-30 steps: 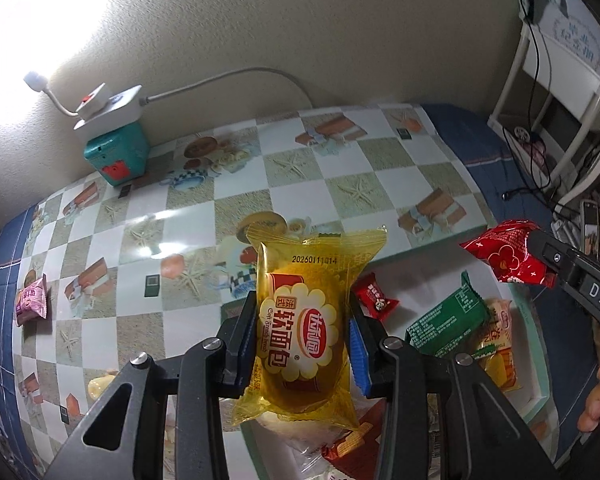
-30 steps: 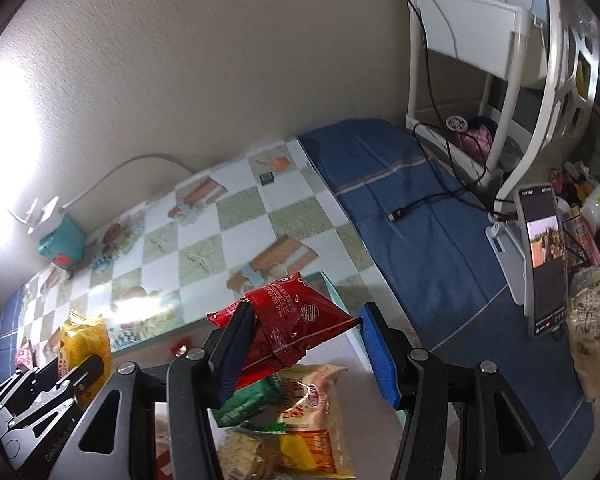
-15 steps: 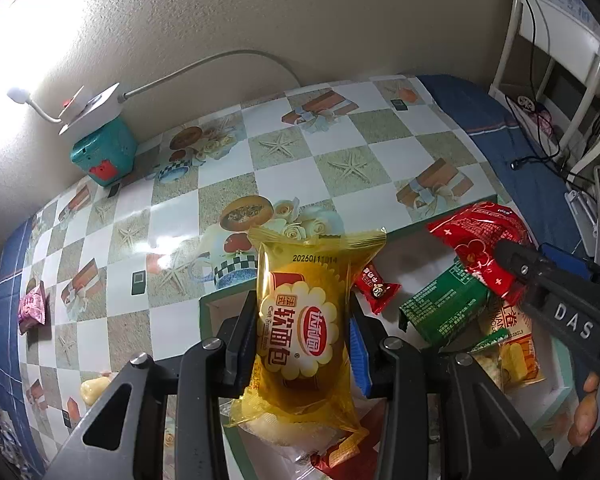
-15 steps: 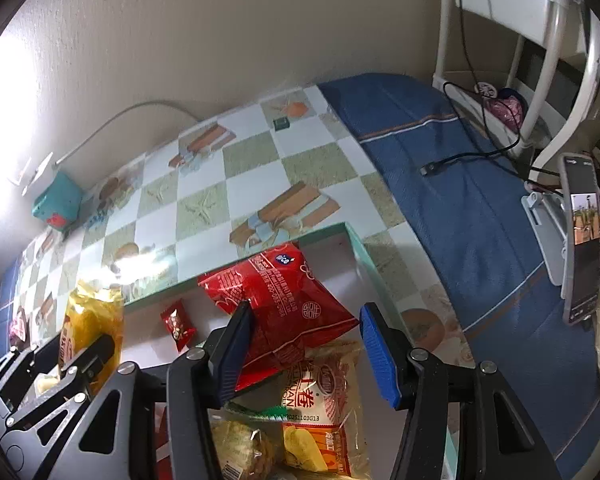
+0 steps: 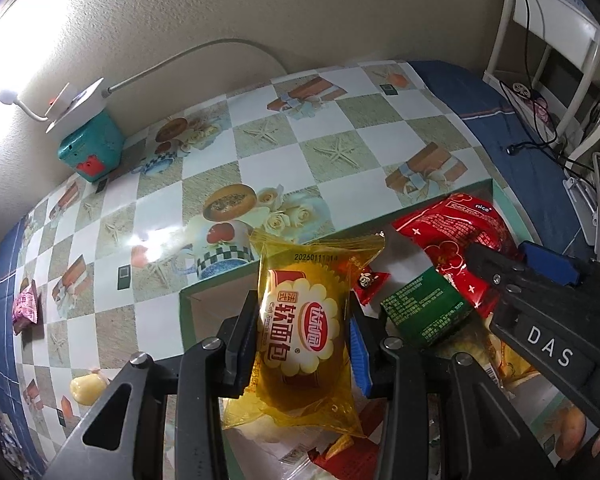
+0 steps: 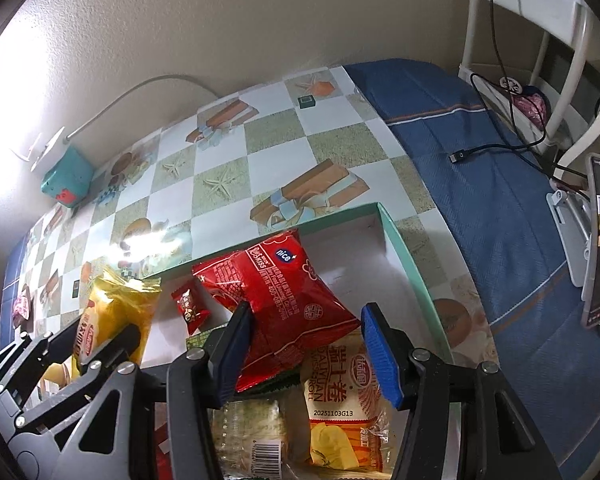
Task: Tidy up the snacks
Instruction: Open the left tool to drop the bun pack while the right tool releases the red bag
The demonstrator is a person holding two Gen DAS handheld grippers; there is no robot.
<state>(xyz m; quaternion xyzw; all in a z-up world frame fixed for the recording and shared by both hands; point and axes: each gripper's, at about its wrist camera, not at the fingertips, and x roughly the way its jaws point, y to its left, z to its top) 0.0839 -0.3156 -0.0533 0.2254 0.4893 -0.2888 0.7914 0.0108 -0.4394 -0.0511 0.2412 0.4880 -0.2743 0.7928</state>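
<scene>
Yellow clear-plastic bread packet with red-and-white label [image 5: 302,330] clamped upright between both pads of left tongs [image 5: 303,344], held over near-left corner of shallow teal-rimmed cardboard tray [image 6: 410,254]. Same packet in right view [image 6: 112,312], well left of right tongs [image 6: 304,344].

Large red foil snack bag [image 6: 280,304] between spread jaws of right tongs; left pad touching bag's edge, blue right pad [image 6: 378,354] clear of it. Bag resting inside tray on other packets. From left view, red bag [image 5: 456,240] just right of and beyond left tongs.

Small red wrapped candy [image 6: 190,306] on tray floor between the two tongs. Green rectangular packet [image 5: 424,306] just right of left tongs, partly under red bag. Orange-and-white egg-roll packet [image 6: 342,396] directly below right tongs.

Outward: checkered printed tablecloth [image 5: 260,164] ahead of both tongs; teal box with white power strip on top [image 5: 90,148] far ahead-left by wall; pink wrapped candy [image 5: 26,306] far left; pale yellow candy [image 5: 86,388] left of left tongs.
</scene>
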